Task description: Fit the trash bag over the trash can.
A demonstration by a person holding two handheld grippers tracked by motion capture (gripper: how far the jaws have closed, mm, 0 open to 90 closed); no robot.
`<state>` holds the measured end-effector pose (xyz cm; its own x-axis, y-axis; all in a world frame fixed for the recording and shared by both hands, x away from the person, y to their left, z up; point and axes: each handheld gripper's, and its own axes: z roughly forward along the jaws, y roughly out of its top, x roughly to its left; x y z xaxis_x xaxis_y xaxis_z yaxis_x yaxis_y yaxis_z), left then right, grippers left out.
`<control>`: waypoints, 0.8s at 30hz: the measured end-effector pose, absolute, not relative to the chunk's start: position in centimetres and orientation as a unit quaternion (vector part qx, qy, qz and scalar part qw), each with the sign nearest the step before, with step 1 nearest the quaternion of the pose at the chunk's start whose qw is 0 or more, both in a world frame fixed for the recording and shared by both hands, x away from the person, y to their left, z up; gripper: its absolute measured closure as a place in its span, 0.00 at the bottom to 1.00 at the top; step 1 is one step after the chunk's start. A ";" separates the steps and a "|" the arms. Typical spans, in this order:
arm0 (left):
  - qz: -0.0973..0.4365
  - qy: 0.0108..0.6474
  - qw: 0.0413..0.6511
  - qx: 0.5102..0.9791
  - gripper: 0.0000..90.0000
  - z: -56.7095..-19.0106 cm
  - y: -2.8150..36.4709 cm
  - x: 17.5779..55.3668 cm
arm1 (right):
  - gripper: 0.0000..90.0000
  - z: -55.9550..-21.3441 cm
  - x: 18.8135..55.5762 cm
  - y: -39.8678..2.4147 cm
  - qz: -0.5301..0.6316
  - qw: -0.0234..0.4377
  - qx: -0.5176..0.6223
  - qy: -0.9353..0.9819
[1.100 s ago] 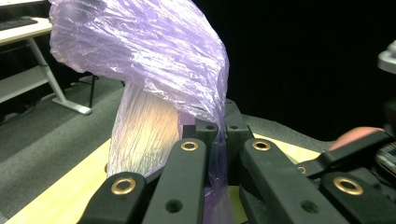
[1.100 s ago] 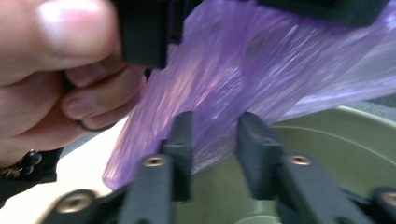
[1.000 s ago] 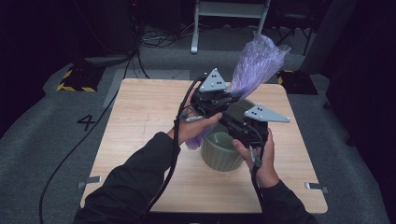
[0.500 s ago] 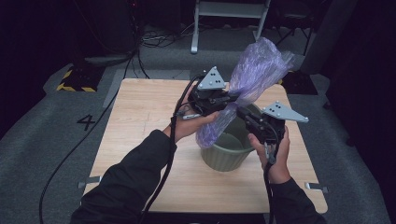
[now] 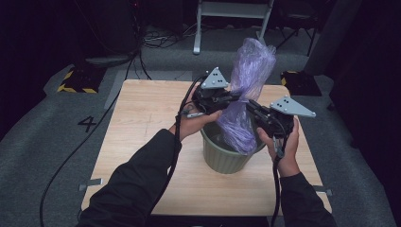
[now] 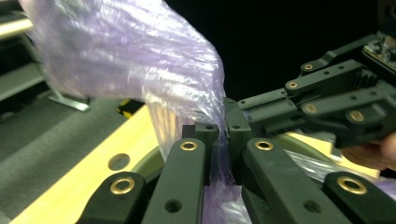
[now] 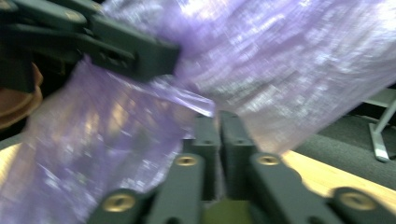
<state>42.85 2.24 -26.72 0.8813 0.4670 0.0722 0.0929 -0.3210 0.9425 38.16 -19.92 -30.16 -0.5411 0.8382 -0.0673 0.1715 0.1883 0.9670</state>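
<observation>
Two grippers meet over a green bin (image 5: 227, 158) standing on the wooden table (image 5: 142, 123), right of its middle. A purple plastic bag (image 5: 246, 94) hangs partly inside the bin, its lower end past the rim and its bunched top sticking up above both grippers. Left gripper (image 5: 232, 100) comes in from the left; in the left gripper view its jaws are pressed together on a fold of the bag (image 6: 140, 60), film pinched between the tips (image 6: 223, 128). Right gripper (image 5: 249, 105) comes in from the right, just beside the left one, tips against the bag. In the right gripper view the jaws (image 7: 219, 128) sit nearly together with a thin gap; they have just been opening, bag edge at the tips (image 7: 280, 56), and a firm pinch cannot be told through blur. Table stands on grey carpet (image 5: 56, 142).
</observation>
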 end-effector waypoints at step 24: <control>0.214 0.189 0.577 0.765 0.98 -28.6 3.8 42.0 | 0.53 -32.6 35.9 -18.8 0.446 0.249 0.276 0.814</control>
<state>41.95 3.81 -28.56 0.8364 0.5369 0.1099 0.0420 -0.2628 0.9639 35.93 -18.81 -32.58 -0.7241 0.6712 -0.1587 0.2272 0.4494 0.8639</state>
